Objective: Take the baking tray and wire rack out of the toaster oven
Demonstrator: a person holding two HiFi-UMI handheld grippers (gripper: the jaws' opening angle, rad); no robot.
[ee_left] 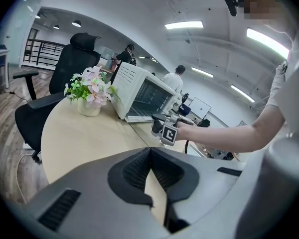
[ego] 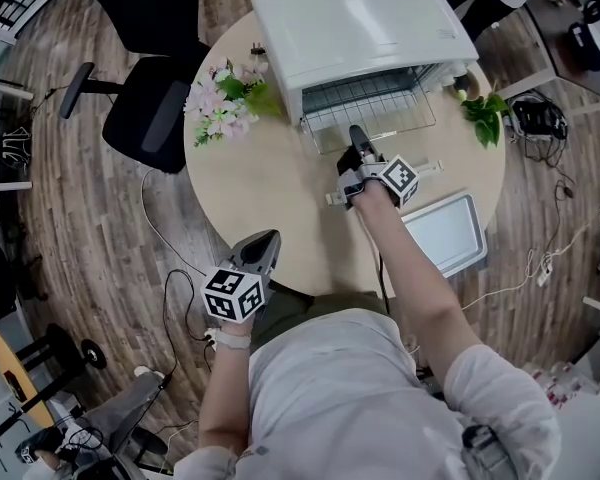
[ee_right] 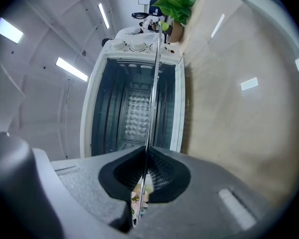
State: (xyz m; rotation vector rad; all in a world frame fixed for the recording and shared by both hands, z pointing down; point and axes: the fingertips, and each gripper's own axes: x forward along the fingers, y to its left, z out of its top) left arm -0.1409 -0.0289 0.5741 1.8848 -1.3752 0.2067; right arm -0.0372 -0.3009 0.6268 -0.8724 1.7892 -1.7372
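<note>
**Head view, from above.** A round surface [ego: 270, 193] carries the white oven [ego: 360, 23], its front open toward me. The rack [ego: 372, 100] juts partway out of the opening, with its rear part inside. My right gripper [ego: 358, 138] meets the rack's front edge, and its fingers are pinched on that edge. The tray [ego: 445, 230] is out of the oven. It lies flat on the surface just right of my right forearm, near the rim. My left gripper [ego: 268, 240] hangs over the near rim, well apart from the oven. Flowers [ego: 225, 103] stand left of the oven, a green plant [ego: 485, 116] stands to its right, and a black chair [ego: 145, 118] sits beyond the left rim.

**Right gripper view, rolled sideways.** The rack [ee_right: 153, 78] shows edge-on as a thin line. It runs from between the closed fingers into the oven cavity [ee_right: 132, 108].

**Left gripper view.** The fingers are pressed together at the tips with nothing between them, and bare surface [ee_left: 84, 133] lies beyond.
</note>
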